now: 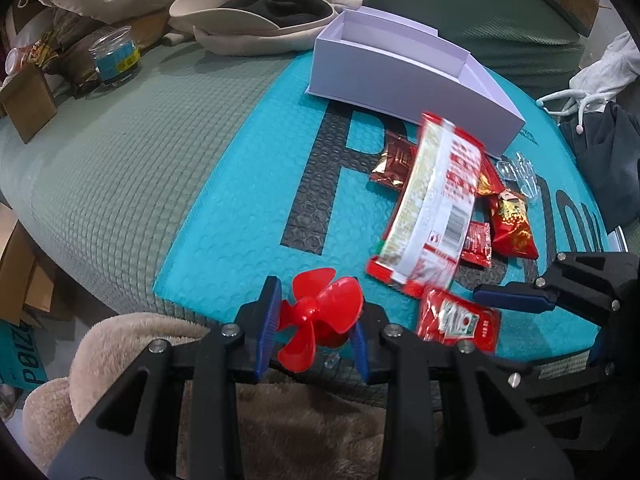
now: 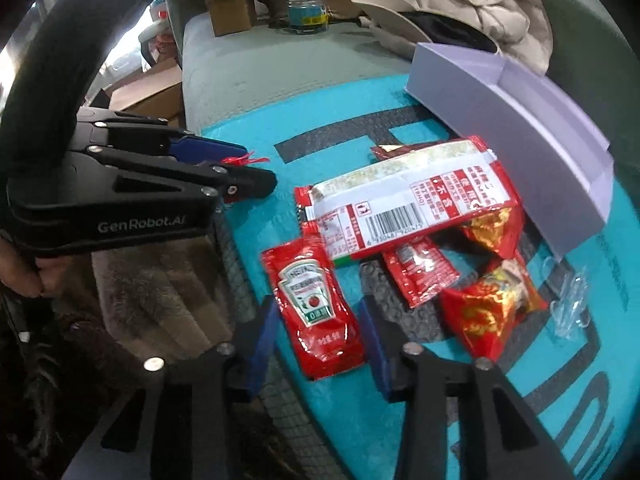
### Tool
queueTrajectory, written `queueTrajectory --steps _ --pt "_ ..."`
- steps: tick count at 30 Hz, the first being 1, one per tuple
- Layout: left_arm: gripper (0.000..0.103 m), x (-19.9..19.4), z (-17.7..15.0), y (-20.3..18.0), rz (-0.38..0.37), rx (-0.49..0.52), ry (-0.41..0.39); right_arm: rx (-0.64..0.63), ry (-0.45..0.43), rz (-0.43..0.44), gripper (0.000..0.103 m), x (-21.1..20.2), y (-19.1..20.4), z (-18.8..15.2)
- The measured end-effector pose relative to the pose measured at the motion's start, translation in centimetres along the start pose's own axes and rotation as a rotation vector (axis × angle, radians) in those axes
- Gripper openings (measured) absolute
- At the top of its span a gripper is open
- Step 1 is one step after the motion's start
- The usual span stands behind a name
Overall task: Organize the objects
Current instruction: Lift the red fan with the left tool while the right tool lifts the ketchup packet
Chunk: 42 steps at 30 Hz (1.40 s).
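My left gripper (image 1: 316,320) is shut on a red plastic propeller (image 1: 308,306), held just above the near edge of a teal bubble mailer (image 1: 240,200). In the right wrist view it (image 2: 240,176) shows at the left with red blades poking out. My right gripper (image 2: 318,310) is open over a ketchup packet (image 2: 308,292), which lies flat between the fingers without being pressed. A long red and white noodle packet (image 2: 412,200) rests on several small red snack packets (image 2: 484,312). A pale open box (image 1: 400,68) stands at the mailer's far edge.
Clear plastic pieces (image 2: 568,304) lie right of the snacks. A glass jar (image 1: 116,56), a small cardboard box (image 1: 28,104), a cap (image 1: 248,16) and crumpled clothing sit at the back. A beige plush blanket (image 1: 160,332) lies near me. A person's hand (image 2: 20,276) holds the left gripper.
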<state>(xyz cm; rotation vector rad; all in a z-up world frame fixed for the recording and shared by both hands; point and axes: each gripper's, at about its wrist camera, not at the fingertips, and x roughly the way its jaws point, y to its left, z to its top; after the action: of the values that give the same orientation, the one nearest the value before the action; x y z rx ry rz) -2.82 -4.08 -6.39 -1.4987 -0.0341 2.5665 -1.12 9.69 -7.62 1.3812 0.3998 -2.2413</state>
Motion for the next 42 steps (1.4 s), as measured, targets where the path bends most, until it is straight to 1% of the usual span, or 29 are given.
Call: queueTrajectory --steps 2,6,11,15,17,20,24,26,28,30,33,36,39,40,41,42 --pt "0.030 -0.1 0.0 0.0 0.001 -0.004 -0.004 -0.006 -0.010 0.009 0.028 -0.2 0.0 0.0" --pt "0.027 -0.7 0.2 0.0 0.010 -0.002 -0.011 -0.019 -0.017 0.018 0.025 -0.5 0.1 0.1" --pt "0.027 -1.7 0.4 -0.2 0.017 0.010 -0.031 -0.010 -0.025 0.028 0.025 -1.0 0.1 0.2" --pt "0.025 -2.7 0.6 -0.3 0.013 0.010 -0.052 -0.005 -0.056 0.022 0.025 -1.9 0.1 0.1" --pt "0.023 -2.8 0.6 -0.3 0.008 0.004 -0.054 -0.005 -0.065 0.012 0.025 -2.2 0.2 0.2" --pt "0.022 -2.7 0.5 -0.1 -0.001 -0.013 -0.047 0.002 -0.080 0.009 0.025 -2.6 0.1 0.2" --pt "0.017 -3.2 1.0 -0.2 0.003 -0.013 -0.062 0.008 -0.098 0.012 0.025 -3.2 -0.1 0.3" --pt "0.012 -3.6 1.4 -0.1 0.010 -0.015 -0.076 0.014 -0.104 0.016 0.025 -3.4 -0.3 0.5" --pt "0.012 -4.0 1.9 0.1 -0.011 -0.022 -0.082 0.018 -0.119 0.024 0.025 -3.8 -0.5 0.9" --pt "0.012 -4.3 2.5 0.3 -0.013 -0.027 -0.089 0.014 -0.138 0.027 0.025 -4.3 -0.7 1.4" --pt "0.012 -4.4 3.0 0.2 0.003 -0.018 -0.095 -0.017 -0.156 0.007 0.024 -4.7 -0.5 2.0" --pt "0.012 -4.6 2.9 0.6 -0.011 -0.040 -0.100 -0.026 -0.168 0.018 0.024 -4.9 -0.3 2.2" --pt "0.014 -4.5 2.5 0.9 -0.007 -0.056 -0.093 -0.016 -0.159 0.027 0.025 -4.6 -0.3 2.1" --pt "0.018 -4.5 2.4 1.0 -0.005 -0.060 -0.090 -0.011 -0.154 0.031 0.025 -4.4 -0.2 2.0" --pt "0.026 -4.4 2.3 1.1 0.000 -0.065 -0.085 -0.005 -0.148 0.035 0.025 -4.3 -0.2 1.9" --pt "0.030 -4.4 2.2 1.2 0.002 -0.069 -0.083 0.002 -0.142 0.039 0.025 -4.1 -0.3 1.8"
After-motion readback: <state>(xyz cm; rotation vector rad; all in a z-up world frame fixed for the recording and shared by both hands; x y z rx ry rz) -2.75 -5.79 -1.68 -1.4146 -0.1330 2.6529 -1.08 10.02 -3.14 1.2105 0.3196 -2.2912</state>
